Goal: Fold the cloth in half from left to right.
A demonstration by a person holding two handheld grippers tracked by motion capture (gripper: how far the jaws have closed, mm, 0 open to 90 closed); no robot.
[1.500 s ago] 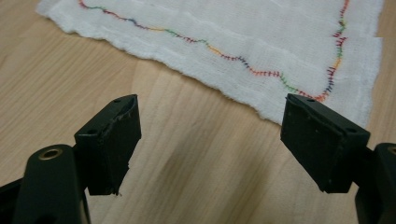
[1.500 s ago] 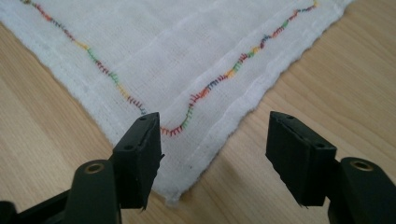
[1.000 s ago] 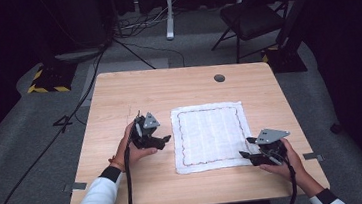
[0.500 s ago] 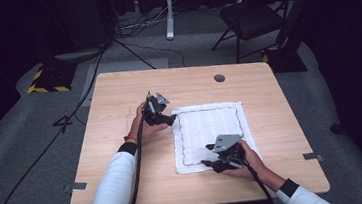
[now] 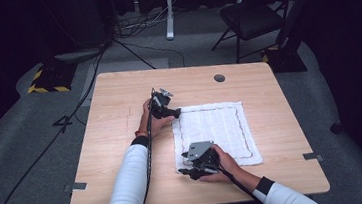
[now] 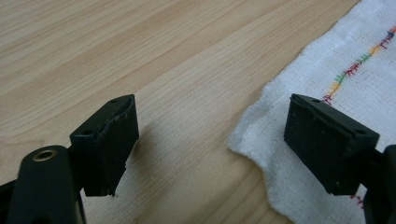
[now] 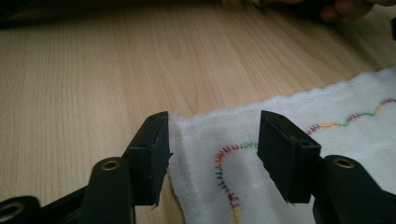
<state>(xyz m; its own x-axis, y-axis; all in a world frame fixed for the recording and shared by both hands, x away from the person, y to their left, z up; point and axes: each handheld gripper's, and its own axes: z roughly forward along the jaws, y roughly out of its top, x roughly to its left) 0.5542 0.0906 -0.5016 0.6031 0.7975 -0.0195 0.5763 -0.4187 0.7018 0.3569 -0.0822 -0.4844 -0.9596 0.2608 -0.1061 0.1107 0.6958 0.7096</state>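
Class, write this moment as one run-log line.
left tool: open, at far-left cloth corner | right tool: open, straddling near-left corner | cloth: flat on table, ungripped

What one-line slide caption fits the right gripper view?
Open right gripper poised over the near corner of a white cloth with rainbow stitching, on a wooden table.

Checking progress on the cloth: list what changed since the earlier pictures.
Left gripper moved up to the cloth's far left corner, jaws just opening. Right gripper crossed from the near right corner to the near left one. Neither has gripped. The cloth lies flat, unmoved, on the table.
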